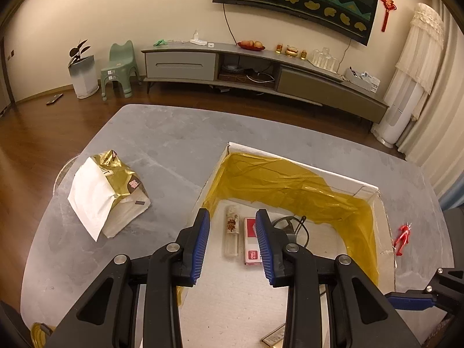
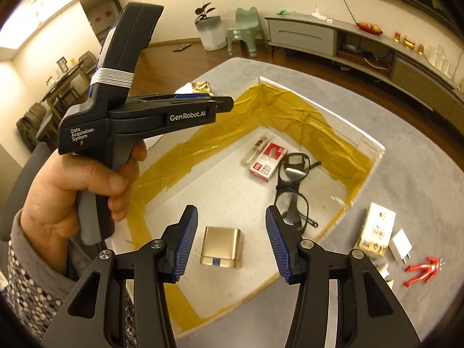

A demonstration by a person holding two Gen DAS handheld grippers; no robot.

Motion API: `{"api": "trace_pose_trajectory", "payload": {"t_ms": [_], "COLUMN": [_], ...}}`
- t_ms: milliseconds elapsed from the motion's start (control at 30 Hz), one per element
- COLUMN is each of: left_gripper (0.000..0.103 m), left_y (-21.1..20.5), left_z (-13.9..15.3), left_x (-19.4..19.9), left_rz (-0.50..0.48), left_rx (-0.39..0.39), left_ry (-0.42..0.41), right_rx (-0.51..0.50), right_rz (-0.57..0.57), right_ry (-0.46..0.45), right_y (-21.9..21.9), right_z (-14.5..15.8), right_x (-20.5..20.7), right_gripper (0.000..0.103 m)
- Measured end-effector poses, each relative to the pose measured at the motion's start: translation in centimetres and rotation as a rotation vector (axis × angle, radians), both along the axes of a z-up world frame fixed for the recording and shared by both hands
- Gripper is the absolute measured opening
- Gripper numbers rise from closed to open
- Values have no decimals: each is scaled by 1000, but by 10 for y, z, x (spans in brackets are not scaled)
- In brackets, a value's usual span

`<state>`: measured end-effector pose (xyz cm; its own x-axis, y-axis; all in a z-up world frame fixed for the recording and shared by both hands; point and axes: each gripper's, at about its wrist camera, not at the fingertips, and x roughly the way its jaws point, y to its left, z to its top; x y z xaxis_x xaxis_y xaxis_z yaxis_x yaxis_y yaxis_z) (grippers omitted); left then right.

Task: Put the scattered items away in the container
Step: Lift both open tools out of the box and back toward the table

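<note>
Right gripper [image 2: 232, 243] spread, empty, above the gold case [image 2: 221, 248] in the container [image 2: 374, 142]; likely just dropped. Left gripper [image 1: 233, 243] spread, empty, over lighter [image 1: 232, 233]. Red figure [image 2: 423, 269], charger [image 2: 401, 245], tissue pack [image 1: 107, 194] remain outside on table.

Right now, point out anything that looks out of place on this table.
The red toy figure lies on its side on the table, outside the box, beside a white charger. The tissue pack sits torn open.
</note>
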<state>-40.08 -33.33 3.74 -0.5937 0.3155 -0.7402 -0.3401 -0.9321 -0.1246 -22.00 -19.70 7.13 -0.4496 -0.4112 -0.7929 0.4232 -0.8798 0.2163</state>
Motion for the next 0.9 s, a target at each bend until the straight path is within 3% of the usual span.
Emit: {"api": "trace_pose_trajectory", "payload": {"t_ms": [233, 600, 900], "left_gripper": [35, 34, 34], "left_y": [15, 30, 51], "left_z": [10, 17, 18], "left_x": [16, 35, 56], "left_rz": [-42, -62, -106], "left_rx": [-28, -46, -72], "left_ry": [39, 83, 112], "right_rx": [-63, -140, -278], "right_rz": [30, 69, 133], "right_ry": [50, 219, 309], "right_y": [15, 43, 61], "right_z": [9, 31, 37], "right_x": [26, 77, 106], "right_gripper": [52, 52, 52]}}
